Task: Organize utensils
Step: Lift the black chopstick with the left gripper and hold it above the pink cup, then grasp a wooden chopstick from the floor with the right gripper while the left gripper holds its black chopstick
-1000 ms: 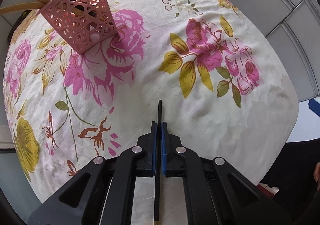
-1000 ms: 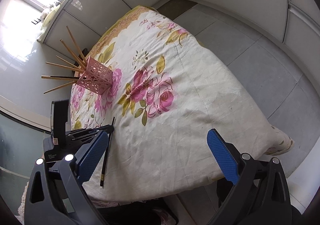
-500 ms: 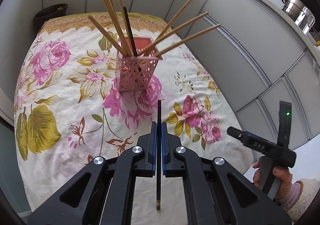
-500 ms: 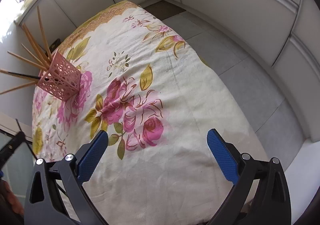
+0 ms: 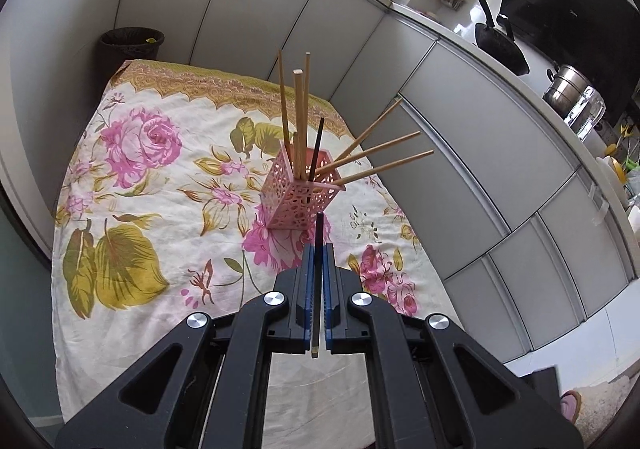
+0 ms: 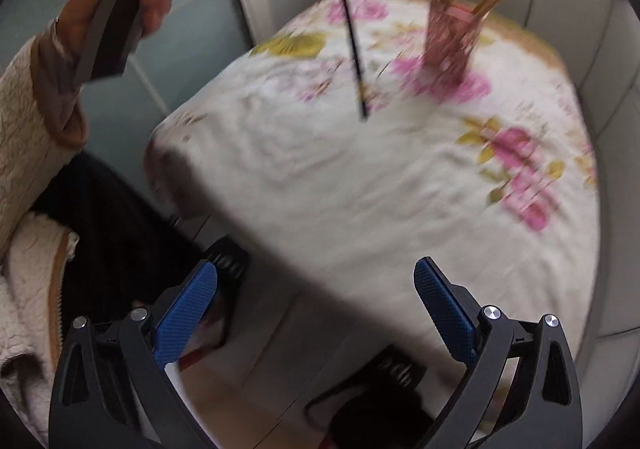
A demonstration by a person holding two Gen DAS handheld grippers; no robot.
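Black chopstick (image 5: 317,281) clamped between left tongs (image 5: 317,249), short of pink holder (image 5: 300,197).

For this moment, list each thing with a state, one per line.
left tool: shut on the black chopstick
black chopstick: held clear of the cloth, short of the holder
right tool: open, nothing between its pads
pink holder: upright on the floral cloth, wooden chopsticks and one dark one inside
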